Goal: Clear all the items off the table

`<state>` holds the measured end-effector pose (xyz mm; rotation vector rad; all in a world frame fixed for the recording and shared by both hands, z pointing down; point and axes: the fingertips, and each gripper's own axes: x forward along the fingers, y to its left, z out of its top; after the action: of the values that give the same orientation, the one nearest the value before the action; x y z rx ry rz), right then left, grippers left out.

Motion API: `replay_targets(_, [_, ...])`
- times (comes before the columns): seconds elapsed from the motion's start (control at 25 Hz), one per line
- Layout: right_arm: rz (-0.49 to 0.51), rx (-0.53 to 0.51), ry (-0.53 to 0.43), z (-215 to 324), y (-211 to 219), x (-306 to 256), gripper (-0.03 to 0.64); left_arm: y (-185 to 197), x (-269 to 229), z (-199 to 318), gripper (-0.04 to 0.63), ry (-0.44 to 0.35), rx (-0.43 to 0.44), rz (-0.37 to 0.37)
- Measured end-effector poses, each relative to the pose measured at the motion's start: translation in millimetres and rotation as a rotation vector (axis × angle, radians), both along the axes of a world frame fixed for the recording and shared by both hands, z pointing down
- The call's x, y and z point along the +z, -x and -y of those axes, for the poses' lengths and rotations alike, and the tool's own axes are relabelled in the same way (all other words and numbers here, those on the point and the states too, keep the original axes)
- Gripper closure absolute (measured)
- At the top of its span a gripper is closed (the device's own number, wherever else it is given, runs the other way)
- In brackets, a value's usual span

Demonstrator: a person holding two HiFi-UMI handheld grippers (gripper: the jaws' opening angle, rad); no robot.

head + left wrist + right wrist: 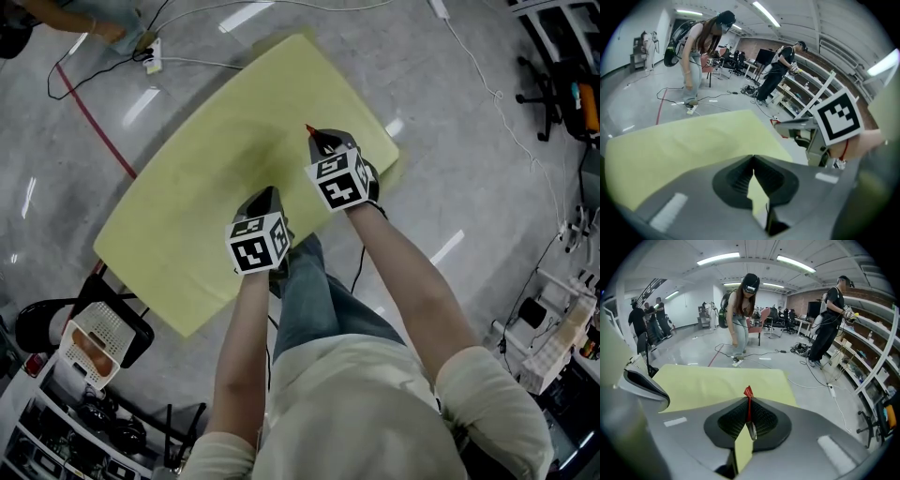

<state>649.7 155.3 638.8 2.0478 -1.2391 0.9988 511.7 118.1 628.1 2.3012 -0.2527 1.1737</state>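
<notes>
Grey polished floor (pixel 459 141) fills the room, crossed by loose cables (pixel 487 84), with a white power strip (pixel 152 58) lying near the table's far end. On it stands the pale yellow-green table (pixel 187 216), set at a slant in the head view, its top bare apart from what the tongs hold above it. At the lower left of that view a white slatted basket (pixel 94 339) sits on a dark chair (pixel 37 323) just off the table's near corner. In the gripper views, several people (pixel 740 315) stand or bend over well beyond the table, among desks and shelving.

Both of the person's bare forearms reach out over the table's near half, each gripper pointing steeply down. The left gripper (pixel 753 160) hangs above the near edge with its jaws pressed fully together and nothing between them. The right gripper (pixel 749 401) is a little further out, near the table's right edge, with its jaws almost together, pinching a thin red piece (pixel 748 391). Its pointed red tip sticks out just past the jaw tips, clear of the tabletop. What kind of thing it is cannot be told.
</notes>
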Motion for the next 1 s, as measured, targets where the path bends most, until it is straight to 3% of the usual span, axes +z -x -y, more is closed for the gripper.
replay_targets(0.48, [-0.038,-0.01,-0.055,-37.1,45.7,-58.5,0.606,43.4,-39.7,-41.8,0.586,-0.03,0.024,-0.013])
replay_targets(1.0, [-0.115,-0.053,-0.133,-83.1,113.5,-132.5,0.606,93.1,-95.3,-83.9,0.586,-0.052,0.004,-0.074])
